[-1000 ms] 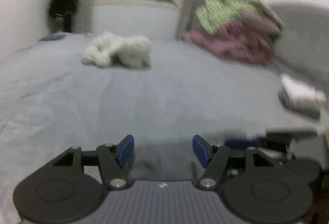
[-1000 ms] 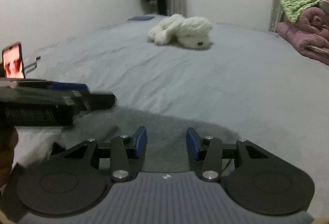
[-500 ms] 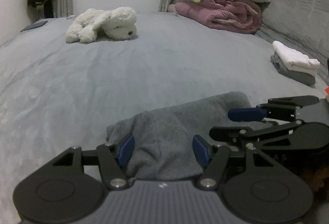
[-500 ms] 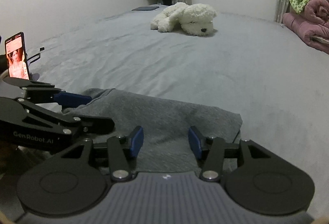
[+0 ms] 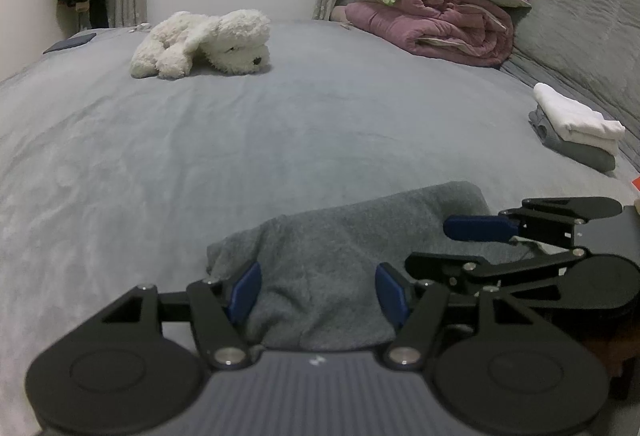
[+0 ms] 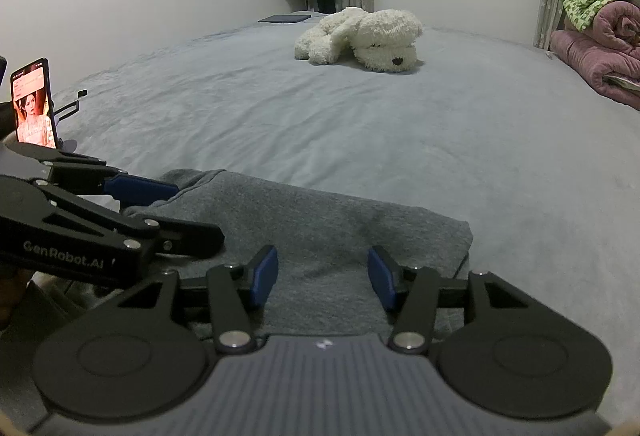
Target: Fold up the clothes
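Note:
A folded grey garment (image 5: 340, 236) lies on the grey bed (image 5: 280, 136) near its front edge. My left gripper (image 5: 318, 294) hovers open over the garment's left part, and cloth shows between its blue pads without being pinched. Beside it on the right, my right gripper (image 5: 452, 246) reaches over the same garment. In the right wrist view the garment (image 6: 340, 220) fills the gap of the right gripper (image 6: 322, 276), whose jaws are opening and grip nothing. The left gripper (image 6: 180, 212) crosses that view's left side.
A white plush dog (image 5: 204, 44) lies far back on the bed. Rolled pink and green quilts (image 5: 440, 16) sit against the grey headboard (image 5: 580, 16). A small stack of folded clothes (image 5: 576, 124) rests at the right. A lit phone (image 6: 34, 102) stands at the bed's left edge.
The blurred, moving views have steadied. The grey garment has come fully into view as a folded rectangle under both grippers. The right jaws stand slightly wider.

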A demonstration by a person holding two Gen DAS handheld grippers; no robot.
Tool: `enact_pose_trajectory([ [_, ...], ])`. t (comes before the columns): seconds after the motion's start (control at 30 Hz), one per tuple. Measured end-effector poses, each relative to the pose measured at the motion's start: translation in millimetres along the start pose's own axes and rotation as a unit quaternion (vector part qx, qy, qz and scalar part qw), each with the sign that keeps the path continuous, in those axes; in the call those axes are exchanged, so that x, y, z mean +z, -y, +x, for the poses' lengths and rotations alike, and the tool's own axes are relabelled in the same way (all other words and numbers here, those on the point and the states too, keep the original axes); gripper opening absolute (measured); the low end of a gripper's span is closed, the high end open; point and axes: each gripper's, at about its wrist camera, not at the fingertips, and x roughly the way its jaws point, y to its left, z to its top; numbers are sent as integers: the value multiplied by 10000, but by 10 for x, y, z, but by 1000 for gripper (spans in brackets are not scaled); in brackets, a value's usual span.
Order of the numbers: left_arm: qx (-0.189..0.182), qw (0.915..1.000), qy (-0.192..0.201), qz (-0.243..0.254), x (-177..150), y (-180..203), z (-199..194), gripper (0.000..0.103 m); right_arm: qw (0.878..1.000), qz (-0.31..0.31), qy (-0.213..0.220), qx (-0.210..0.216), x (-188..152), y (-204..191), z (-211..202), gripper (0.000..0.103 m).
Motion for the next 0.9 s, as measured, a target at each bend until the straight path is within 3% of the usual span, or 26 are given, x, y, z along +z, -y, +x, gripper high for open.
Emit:
enact_pose_trajectory([
  [0.9, -32, 10000, -20, -24, 0, -7, -6, 67, 10000, -22, 15, -16, -13, -33, 1, 57],
])
